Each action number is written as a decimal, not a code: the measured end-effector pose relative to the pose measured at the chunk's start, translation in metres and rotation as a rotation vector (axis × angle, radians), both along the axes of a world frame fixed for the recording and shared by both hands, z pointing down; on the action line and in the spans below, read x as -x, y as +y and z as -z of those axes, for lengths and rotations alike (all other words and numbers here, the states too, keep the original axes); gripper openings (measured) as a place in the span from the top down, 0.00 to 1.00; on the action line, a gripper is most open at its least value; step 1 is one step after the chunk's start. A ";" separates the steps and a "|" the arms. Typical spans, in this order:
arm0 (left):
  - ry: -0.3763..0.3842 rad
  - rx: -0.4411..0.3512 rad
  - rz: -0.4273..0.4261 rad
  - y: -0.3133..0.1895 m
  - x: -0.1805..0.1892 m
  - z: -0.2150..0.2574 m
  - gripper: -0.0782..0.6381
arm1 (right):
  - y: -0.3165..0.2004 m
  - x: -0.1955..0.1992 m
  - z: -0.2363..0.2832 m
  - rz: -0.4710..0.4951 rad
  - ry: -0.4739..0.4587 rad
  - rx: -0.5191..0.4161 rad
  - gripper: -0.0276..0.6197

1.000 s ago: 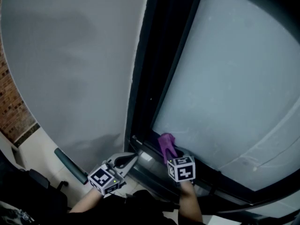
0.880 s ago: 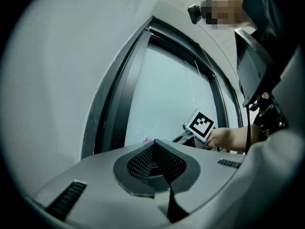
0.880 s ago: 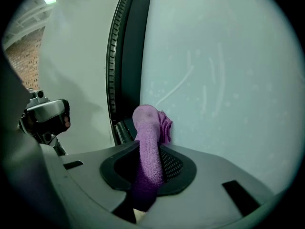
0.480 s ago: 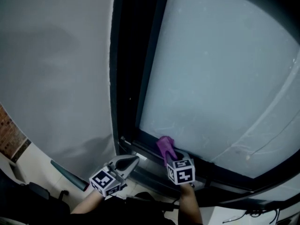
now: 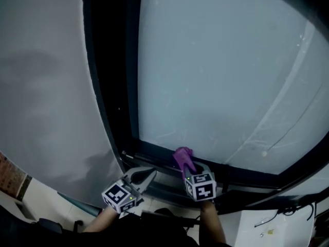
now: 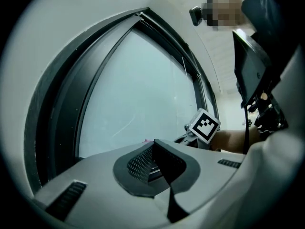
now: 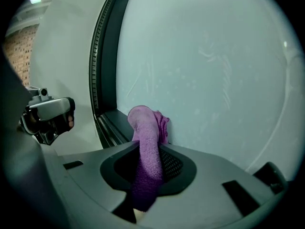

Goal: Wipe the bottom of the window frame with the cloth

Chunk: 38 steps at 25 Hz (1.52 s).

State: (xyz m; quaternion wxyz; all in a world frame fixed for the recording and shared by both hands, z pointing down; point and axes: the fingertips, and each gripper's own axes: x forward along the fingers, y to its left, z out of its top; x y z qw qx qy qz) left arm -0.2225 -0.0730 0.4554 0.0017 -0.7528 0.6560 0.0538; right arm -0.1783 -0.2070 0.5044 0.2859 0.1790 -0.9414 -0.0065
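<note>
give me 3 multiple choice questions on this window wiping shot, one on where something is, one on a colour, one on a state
1. Where is the free end of the cloth?
A. on the brick wall
B. at the bottom rail of the window frame, beside the glass
C. on the floor

2. What colour is the cloth?
A. yellow
B. white
C. purple

3. How do the jaws of the right gripper stand?
A. wide apart and empty
B. shut on the cloth
C. shut on a bottle

Answers:
1 B, the right gripper view shows its tip where rail meets glass.
2 C, it reads purple in both views.
3 B, the cloth runs out from between the closed jaws.
</note>
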 end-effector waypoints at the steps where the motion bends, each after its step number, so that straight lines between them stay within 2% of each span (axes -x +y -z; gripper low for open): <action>1: 0.000 0.003 -0.013 -0.002 -0.002 0.000 0.89 | 0.000 -0.004 0.000 -0.014 -0.003 0.005 0.83; 6: 0.010 0.037 -0.077 -0.013 -0.016 -0.002 0.89 | -0.009 -0.023 0.001 -0.086 -0.014 0.003 0.83; 11: 0.005 0.009 -0.122 -0.023 -0.021 -0.006 0.89 | -0.016 -0.042 0.002 -0.183 -0.050 0.002 0.83; 24: 0.018 0.022 -0.235 -0.030 -0.030 -0.016 0.89 | -0.035 -0.081 0.001 -0.424 -0.120 -0.040 0.83; 30: 0.040 0.010 -0.243 -0.026 -0.031 -0.019 0.89 | -0.035 -0.089 0.001 -0.477 -0.149 -0.050 0.83; 35: 0.011 0.030 -0.228 -0.027 -0.034 -0.024 0.89 | -0.036 -0.092 0.000 -0.497 -0.192 -0.090 0.83; 38: 0.043 0.010 -0.199 -0.034 -0.039 -0.022 0.89 | -0.035 -0.095 0.000 -0.506 -0.236 -0.075 0.84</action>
